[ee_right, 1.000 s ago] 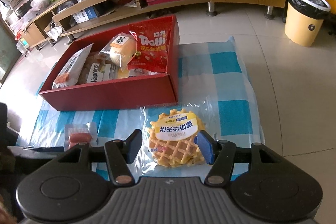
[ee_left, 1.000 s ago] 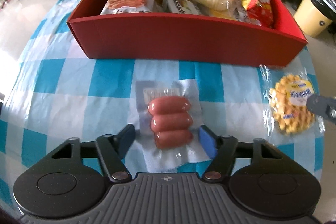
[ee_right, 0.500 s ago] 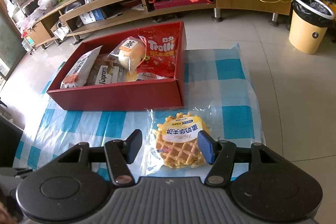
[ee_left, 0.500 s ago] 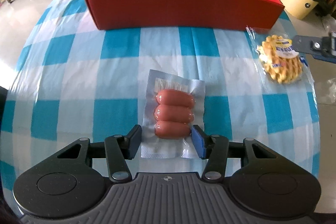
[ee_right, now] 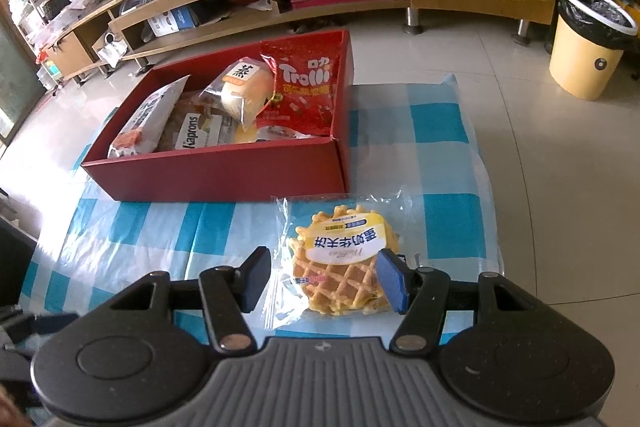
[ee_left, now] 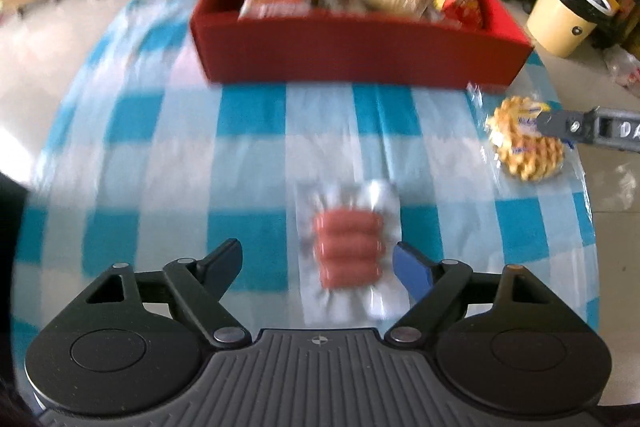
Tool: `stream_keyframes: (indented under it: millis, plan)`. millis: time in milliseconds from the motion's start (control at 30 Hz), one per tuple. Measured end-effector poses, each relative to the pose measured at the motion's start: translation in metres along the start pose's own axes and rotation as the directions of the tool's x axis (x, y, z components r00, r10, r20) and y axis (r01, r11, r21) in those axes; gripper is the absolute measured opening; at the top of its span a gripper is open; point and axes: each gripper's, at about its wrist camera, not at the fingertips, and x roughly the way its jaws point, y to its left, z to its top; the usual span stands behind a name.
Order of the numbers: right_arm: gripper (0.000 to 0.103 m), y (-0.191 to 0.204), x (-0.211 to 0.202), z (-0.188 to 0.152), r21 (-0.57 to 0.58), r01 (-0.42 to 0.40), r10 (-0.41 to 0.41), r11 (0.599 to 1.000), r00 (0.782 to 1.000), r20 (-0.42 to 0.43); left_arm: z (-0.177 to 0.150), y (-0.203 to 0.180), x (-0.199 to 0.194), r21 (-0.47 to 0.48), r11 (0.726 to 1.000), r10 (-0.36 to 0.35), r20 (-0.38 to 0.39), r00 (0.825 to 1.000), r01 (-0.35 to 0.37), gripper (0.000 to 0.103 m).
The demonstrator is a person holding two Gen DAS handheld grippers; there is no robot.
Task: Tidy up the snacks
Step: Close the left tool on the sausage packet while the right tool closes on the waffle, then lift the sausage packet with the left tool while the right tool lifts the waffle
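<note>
A: Why is the left tool (ee_left: 318, 261) spread so wide over the sausage pack (ee_left: 347, 254)?

B: Its jaws are opening at this moment, with the pack between them; the pack sits nearer the blue finger (ee_left: 412, 273), the dark one stands clear of it, and nothing is gripped; the pack looks flat on the checked cloth (ee_left: 160, 163) just ahead of the tool; my guess is it is being re-aimed for a cleaner hold

A: And the right tool (ee_right: 324, 277)?

B: Partly open, straddling the waffle packet (ee_right: 340, 263); its blue finger (ee_right: 392, 281) overlaps the waffle's edge, the dark one sits beside the clear wrapper; whether either pad presses I cannot tell; the packet appears to rest on the cloth, just in front of the tool

A: The goal?

B: Probably the red box (ee_right: 224, 173), beyond both tools and already packed with snacks, so these two are the stragglers

A: What is hard to make out?

B: The left view is smeared by motion, so labels in the box are unreadable there; the worktop under the cloth is hidden; in the left view the right tool enters from the edge, covering part of the waffle; the near ends of both packs vanish behind the tool bodies
</note>
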Motion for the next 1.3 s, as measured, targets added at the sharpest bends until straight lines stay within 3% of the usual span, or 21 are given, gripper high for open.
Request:
stream_keyframes:
  millis: [67,167,367,467,533,633,767,1000,1200,1300]
  plan:
    - [0.055,0.001,0.0,0.0,-0.005,-0.003,0.003,1.0,1.0,-0.001,0.008,-0.006,-0.005,0.072,0.997,-0.016,0.033,0.999,0.014,0.096]
    - [0.055,0.001,0.002,-0.002,-0.01,0.0,0.0,1.0,1.0,-0.007,0.017,-0.016,0.005,0.126,0.992,-0.003,0.01,1.0,0.001,0.099]
    - [0.055,0.0,0.007,-0.003,-0.012,0.011,-0.011,1.0,1.0,-0.018,0.017,-0.014,0.044,0.031,1.0,0.005,-0.12,0.993,-0.002,0.099]
    - [0.055,-0.001,0.01,-0.003,-0.007,0.01,-0.01,1.0,1.0,-0.026,0.02,-0.018,0.053,0.023,1.0,0.02,-0.118,0.993,-0.017,0.099]
    - [0.055,0.0,0.01,-0.004,-0.009,0.007,-0.007,1.0,1.0,-0.027,0.023,-0.022,0.058,0.032,0.999,0.034,-0.121,0.992,-0.031,0.095]
    - [0.055,-0.001,0.009,-0.004,-0.013,0.004,-0.004,1.0,1.0,-0.025,0.02,-0.027,0.049,0.053,0.998,0.047,-0.094,0.994,-0.043,0.077]
    - [0.055,-0.006,0.005,-0.002,0.005,0.005,-0.005,1.0,1.0,-0.009,0.01,-0.022,0.041,0.019,1.0,0.007,-0.112,0.994,-0.004,0.075]
    - [0.055,-0.005,-0.002,0.001,0.008,-0.001,0.0,1.0,1.0,0.025,0.007,-0.013,0.016,-0.012,0.999,-0.031,-0.062,0.998,0.03,0.072]
    - [0.055,-0.015,0.008,0.004,0.049,0.021,-0.02,0.999,1.0,-0.013,0.01,-0.008,0.004,-0.037,0.998,-0.056,-0.028,0.998,0.055,0.07]
    - [0.062,-0.016,0.017,0.007,0.069,0.018,-0.016,0.997,0.999,-0.033,0.009,-0.004,0.003,-0.045,0.998,-0.053,-0.019,0.998,0.052,0.068]
